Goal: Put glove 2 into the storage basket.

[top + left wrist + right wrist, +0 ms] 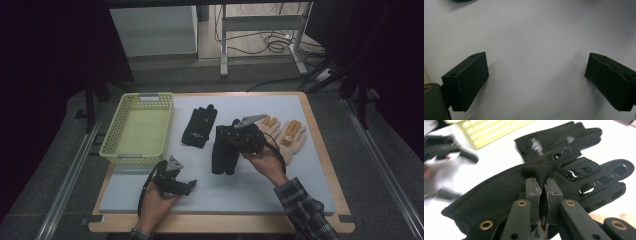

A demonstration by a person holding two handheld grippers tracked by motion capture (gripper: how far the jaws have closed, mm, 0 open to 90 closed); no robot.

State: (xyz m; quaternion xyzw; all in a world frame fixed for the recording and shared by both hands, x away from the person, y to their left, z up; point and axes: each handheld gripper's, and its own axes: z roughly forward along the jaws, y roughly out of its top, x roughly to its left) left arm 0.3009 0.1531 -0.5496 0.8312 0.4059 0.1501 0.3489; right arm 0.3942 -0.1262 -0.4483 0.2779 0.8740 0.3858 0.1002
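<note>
Nearest you, your left gripper [172, 184] rests low on the table [260, 192] with its jaws spread wide and nothing between them; in the left gripper view they frame bare white surface. Your right gripper [543, 192] has its jaws pressed together on a fold of cloth at the middle of the near black glove [529, 187], which bunches up at the pinch. That glove lies at mid-table, long axis running away from you, cuff toward you and fingers pointing to the far edge. Left of it, and a little farther off, lies the second black glove [199, 127], apart from the first. Right of your right hand lie the tan gloves [285, 132], side by side. At far left stands the basket [114, 131], which looks empty. I judge the move ahead carries the pinched glove leftward across the second glove to the basket; your right hand holds it, though your left is nearer the basket.
</note>
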